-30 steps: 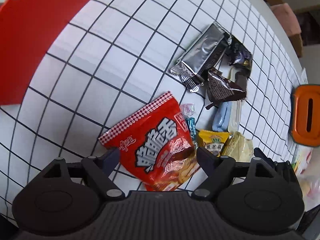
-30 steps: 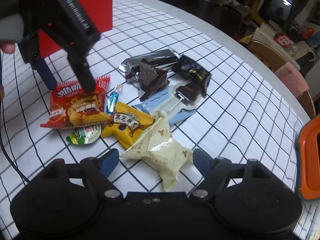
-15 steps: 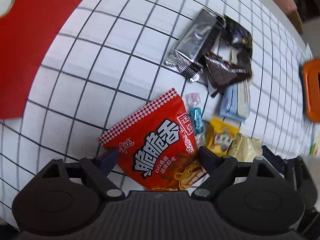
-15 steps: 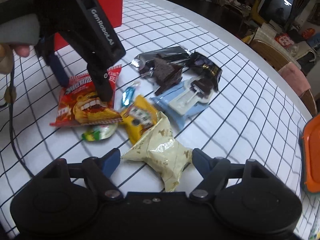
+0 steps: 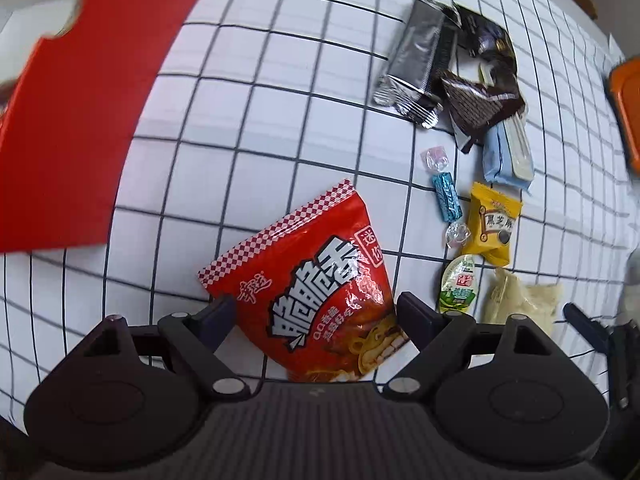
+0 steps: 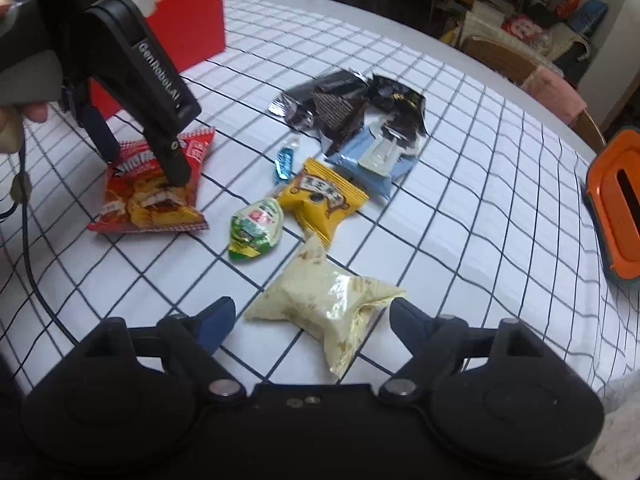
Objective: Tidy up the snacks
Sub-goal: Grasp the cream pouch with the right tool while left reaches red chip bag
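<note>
The left gripper (image 5: pixel 316 314) points straight down over the checked tablecloth (image 5: pixel 280 128), its jaws spread wide to either side of the red snack bag (image 5: pixel 320 300). In the right wrist view one black finger (image 6: pixel 178 168) stands on the bag's printed face while the blue-tipped one comes down at the bag's far edge; neither pad squeezes it, and the bag lies flat on the cloth. A fingertip of the person's hand (image 6: pixel 34 110) shows at the left edge of that view, curled under the gripper's grey body.

The right gripper (image 6: pixel 310 320) tilts steeply down toward the table, and its jaws have just been opening. They stand wide, with the cream packet (image 6: pixel 324 300) lying between the blue tips, clear of both pads.

Between the two bags lie a green-and-white sachet (image 6: pixel 256 228) and a yellow packet (image 6: pixel 320 200), the yellow one's corner close to the cream packet's upper tip. Beyond those sit a small blue candy (image 6: pixel 284 162), a pale blue wrapper (image 6: pixel 372 164), a dark brown triangular wrapper (image 6: pixel 340 114), a silver wrapper (image 5: pixel 412 60) and a black wrapper (image 6: pixel 396 96), the last four heaped together.

The red box (image 6: pixel 188 28) stands open-topped at the far left of the table, well apart from the snacks. An orange lidded container (image 6: pixel 620 204) sits at the right edge
</note>
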